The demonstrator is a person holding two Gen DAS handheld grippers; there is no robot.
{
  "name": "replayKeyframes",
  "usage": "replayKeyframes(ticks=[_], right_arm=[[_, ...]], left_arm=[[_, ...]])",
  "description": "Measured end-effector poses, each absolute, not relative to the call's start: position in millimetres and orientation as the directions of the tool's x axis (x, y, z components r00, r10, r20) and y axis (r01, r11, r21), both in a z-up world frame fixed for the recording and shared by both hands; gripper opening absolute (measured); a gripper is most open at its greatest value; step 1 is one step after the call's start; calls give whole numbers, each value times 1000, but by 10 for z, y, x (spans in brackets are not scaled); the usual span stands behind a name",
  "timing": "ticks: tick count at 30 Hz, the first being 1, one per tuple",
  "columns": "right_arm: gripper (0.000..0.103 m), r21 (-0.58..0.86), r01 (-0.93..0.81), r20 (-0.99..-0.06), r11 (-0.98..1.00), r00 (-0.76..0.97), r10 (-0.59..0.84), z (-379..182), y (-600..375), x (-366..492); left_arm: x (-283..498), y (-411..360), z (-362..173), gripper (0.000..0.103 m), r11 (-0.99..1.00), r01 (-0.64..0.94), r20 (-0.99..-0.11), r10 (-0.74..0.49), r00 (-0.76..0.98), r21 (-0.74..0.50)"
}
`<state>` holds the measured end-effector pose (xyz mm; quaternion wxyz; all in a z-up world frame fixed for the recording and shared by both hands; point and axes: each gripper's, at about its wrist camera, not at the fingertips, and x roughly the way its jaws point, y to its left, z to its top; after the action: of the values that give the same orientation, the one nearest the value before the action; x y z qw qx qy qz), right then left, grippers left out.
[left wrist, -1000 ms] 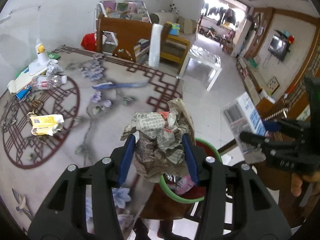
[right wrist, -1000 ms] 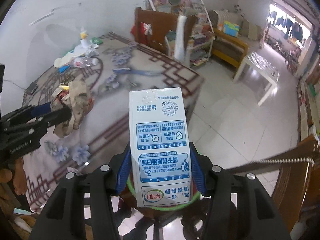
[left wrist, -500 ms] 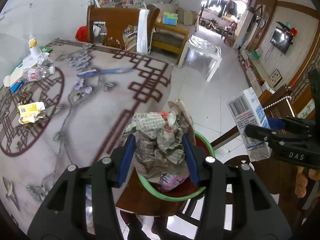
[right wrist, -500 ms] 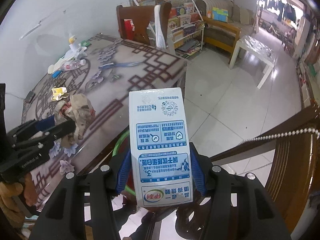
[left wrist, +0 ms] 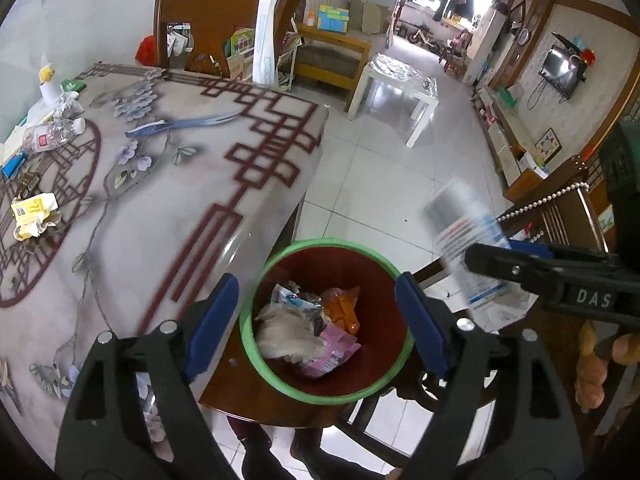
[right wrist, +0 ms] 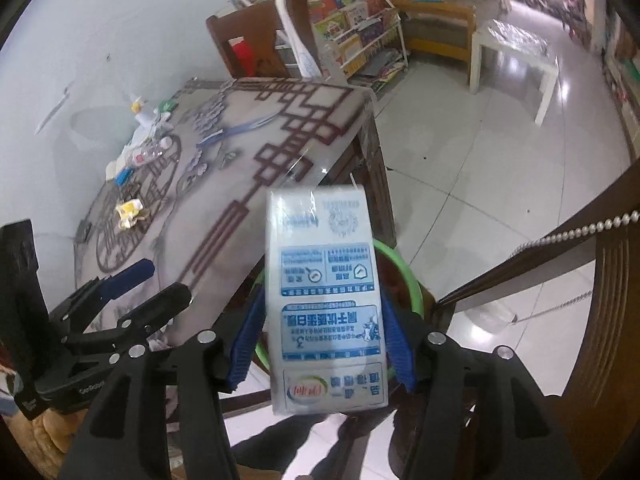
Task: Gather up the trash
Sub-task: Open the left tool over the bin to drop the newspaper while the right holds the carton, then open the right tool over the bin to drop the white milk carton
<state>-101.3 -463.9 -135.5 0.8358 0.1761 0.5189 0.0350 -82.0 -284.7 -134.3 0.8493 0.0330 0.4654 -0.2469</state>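
Observation:
My left gripper (left wrist: 316, 284) hangs wide open, jaws still opening, with nothing between them, right over a red bin with a green rim (left wrist: 328, 242). The crumpled newspaper wad (left wrist: 286, 334) lies inside on coloured wrappers. My right gripper (right wrist: 322, 300) has a white and blue milk carton (right wrist: 328, 300) between its blue pads. Its jaws are opening and the carton looks blurred and loose above the bin rim (right wrist: 412, 280). From the left wrist view the carton (left wrist: 464, 224) and right gripper (left wrist: 492, 250) sit to the right of the bin. The left gripper (right wrist: 166, 280) shows at lower left.
The bin stands on a dark wooden chair seat (left wrist: 248, 392) beside the table with a patterned cloth (left wrist: 160, 200). A crumpled yellow carton (left wrist: 32, 216) and a plastic bottle (left wrist: 52, 134) lie on the table. A second wooden chair with a bead string (left wrist: 560, 196) stands at the right.
The left gripper opened and the newspaper wad dropped into the bin. Both grippers moved lower over the bin. The right pads spread slightly and the carton went blurry.

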Motion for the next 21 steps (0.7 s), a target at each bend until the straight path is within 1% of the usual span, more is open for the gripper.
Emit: replayKeyframes(ticks=[1, 5, 9, 12, 21], right_arm=[[61, 337, 130, -854, 933, 460, 245, -1359, -4655, -1006], [62, 347, 140, -856, 928, 452, 252, -1383, -4664, -982], [64, 332, 167, -857, 928, 464, 223, -1380, -4695, -976], [67, 336, 198, -853, 921, 478, 208, -1385, -4759, -990], [67, 282, 262, -881, 923, 450, 142, -1445, -4733, -999]], left_arm=[[-814, -2844, -1335, 80, 876, 452, -806, -387, 448, -169], [-776, -2783, -1326, 81, 874, 455, -804, -391, 447, -172], [-713, -2730, -1269, 81, 872, 462, -801, -389, 455, -161], [-645, -2704, -1234, 81, 868, 470, -802, -395, 449, -164], [-570, -2581, -1192, 82, 838, 518, -793, -431, 430, -174]])
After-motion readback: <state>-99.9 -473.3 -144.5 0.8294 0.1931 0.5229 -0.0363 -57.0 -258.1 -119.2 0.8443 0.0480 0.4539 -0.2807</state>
